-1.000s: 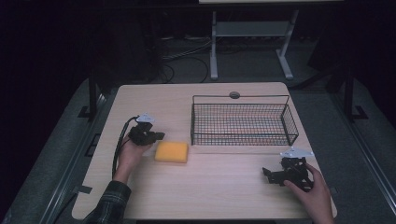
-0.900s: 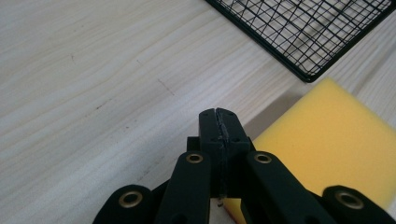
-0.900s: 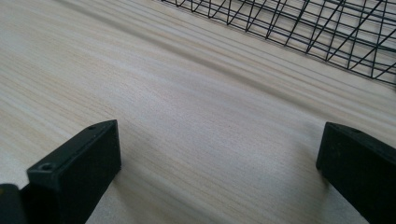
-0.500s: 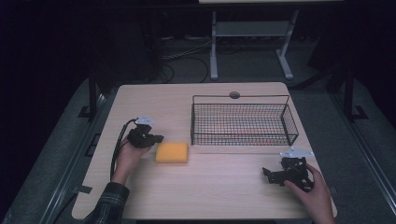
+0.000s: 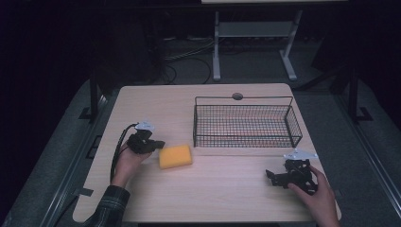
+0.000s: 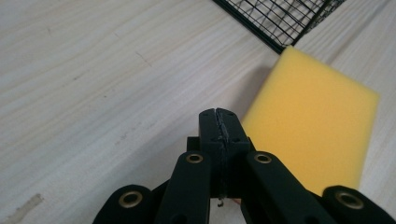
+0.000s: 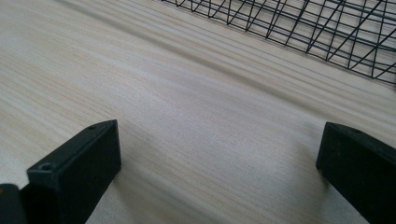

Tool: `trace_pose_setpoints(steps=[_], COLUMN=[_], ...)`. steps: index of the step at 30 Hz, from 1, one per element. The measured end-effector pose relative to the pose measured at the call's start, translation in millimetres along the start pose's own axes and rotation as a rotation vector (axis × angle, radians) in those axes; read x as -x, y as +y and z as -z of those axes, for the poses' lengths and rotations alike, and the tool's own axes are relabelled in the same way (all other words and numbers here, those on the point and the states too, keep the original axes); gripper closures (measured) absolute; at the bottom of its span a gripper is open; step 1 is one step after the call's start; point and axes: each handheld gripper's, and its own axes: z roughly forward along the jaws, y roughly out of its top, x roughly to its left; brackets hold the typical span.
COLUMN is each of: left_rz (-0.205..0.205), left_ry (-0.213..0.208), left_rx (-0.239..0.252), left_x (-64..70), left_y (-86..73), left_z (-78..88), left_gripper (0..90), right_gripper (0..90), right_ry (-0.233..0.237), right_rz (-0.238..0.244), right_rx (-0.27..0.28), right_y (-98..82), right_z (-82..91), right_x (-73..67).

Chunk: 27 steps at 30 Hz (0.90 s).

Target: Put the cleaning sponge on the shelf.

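The sponge [image 5: 175, 156] lies flat on the table [image 5: 222, 194], just in front of the wire basket's [image 5: 246, 125] near-left corner, and the left gripper [image 5: 160, 144] sits right at its left edge with jaws clenched together on nothing. In the left gripper view the sponge [image 6: 310, 121] lies just to the right of the closed tips. Far off at the table's right, the right gripper [image 5: 269, 176] rests with jaws spread wide over bare wood.

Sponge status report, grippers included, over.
Left gripper shut, empty, beside yellow sponge. Right gripper open, empty, resting on table. Nothing between sponge and wire basket.
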Motion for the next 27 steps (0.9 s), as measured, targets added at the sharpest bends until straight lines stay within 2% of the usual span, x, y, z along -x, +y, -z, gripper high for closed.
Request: trace_pose_setpoints(steps=[8,18,27], left_rz=[-0.004,-0.015,-0.018], left_ry=[-0.010,-0.014,-0.014], left_rx=[-0.009,-0.044,-0.038], left_x=[4.8,14.2,20.8], left_y=[-3.4,-9.0,-11.0], left_z=[1.6,4.1,7.8], left_gripper=[89.7,89.7,89.7], right_gripper=[0.0,0.0,0.0], right_ry=[0.000,0.000,0.000], right_rz=[0.000,0.000,0.000], right_rx=[0.000,0.000,0.000], right_y=[0.0,-0.1,0.0], right_z=[0.0,0.0,0.0], right_x=[0.0,0.0,0.0])
